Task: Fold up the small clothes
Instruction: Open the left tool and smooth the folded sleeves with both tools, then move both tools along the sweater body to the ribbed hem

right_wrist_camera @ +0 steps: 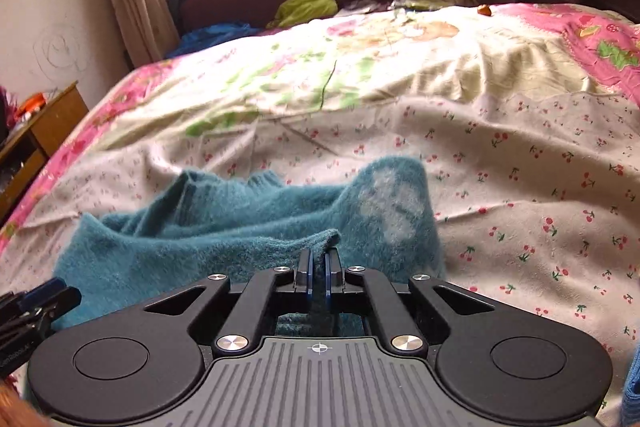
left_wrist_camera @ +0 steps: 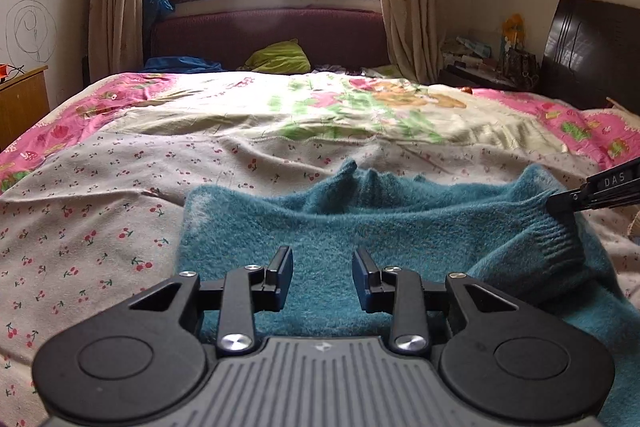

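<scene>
On the bed (left_wrist_camera: 120, 227), the right hand-held gripper (right_wrist_camera: 319, 267) tilts downward, clamped on the fuzzy teal knitted sweater's (right_wrist_camera: 200, 227) edge; the left hand-held gripper (left_wrist_camera: 322, 277) hovers half-open over it, holding nothing.

Marking "DAS" reads in white on the right gripper (left_wrist_camera: 560, 205), at the sweater's (left_wrist_camera: 360, 227) right edge.

two close wrist views over bed (left_wrist_camera: 120, 227), shared teal sweater (left_wrist_camera: 360, 227)
</scene>
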Available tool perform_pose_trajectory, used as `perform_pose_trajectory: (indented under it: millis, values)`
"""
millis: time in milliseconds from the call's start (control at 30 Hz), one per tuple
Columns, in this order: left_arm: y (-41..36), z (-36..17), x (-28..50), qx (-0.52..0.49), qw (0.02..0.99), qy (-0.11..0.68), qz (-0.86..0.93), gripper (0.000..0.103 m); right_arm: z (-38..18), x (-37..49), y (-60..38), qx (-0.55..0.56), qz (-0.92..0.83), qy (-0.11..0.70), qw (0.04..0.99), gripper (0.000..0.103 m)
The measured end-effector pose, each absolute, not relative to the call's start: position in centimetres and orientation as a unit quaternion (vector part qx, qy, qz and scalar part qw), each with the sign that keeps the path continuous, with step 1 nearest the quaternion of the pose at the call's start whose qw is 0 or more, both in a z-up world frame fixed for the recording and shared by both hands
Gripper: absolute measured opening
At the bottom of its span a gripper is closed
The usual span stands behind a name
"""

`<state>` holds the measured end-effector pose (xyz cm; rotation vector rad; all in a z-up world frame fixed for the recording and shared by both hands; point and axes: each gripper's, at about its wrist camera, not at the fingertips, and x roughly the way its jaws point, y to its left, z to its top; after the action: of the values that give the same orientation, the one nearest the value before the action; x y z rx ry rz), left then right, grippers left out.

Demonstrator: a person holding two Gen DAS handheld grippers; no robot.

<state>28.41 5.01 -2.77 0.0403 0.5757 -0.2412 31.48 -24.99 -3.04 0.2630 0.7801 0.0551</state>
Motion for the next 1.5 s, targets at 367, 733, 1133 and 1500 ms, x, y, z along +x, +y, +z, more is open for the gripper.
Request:
perform_pose_trajectory:
  millis: [367, 733, 1133, 1500]
  values:
    - [6.0, -2.1, 28.0, 0.024, 0.956, 0.27, -0.114, 0.045, -2.7, 30.2, -23.5, 0.051, -0.002, 0.356, 0.933, 0.009]
    - [5.7, -4.9, 31.5, 0.019, 0.949, 0.306, -0.075, 0.045, -5.4, 34.4, -25.6, 0.06, -0.048, 0.369, 0.926, 0.013]
    - [6.3, -4.2, 30.1, 0.031, 0.956, 0.286, -0.049, 0.046, -5.4, 31.0, -26.4, 0.105, -0.022, 0.334, 0.937, 0.013]
    - [8.9, -2.6, 25.8, 0.061, 0.947, 0.311, -0.059, 0.046, -2.7, 26.7, -26.2, 0.106, 0.022, 0.369, 0.923, 0.014]
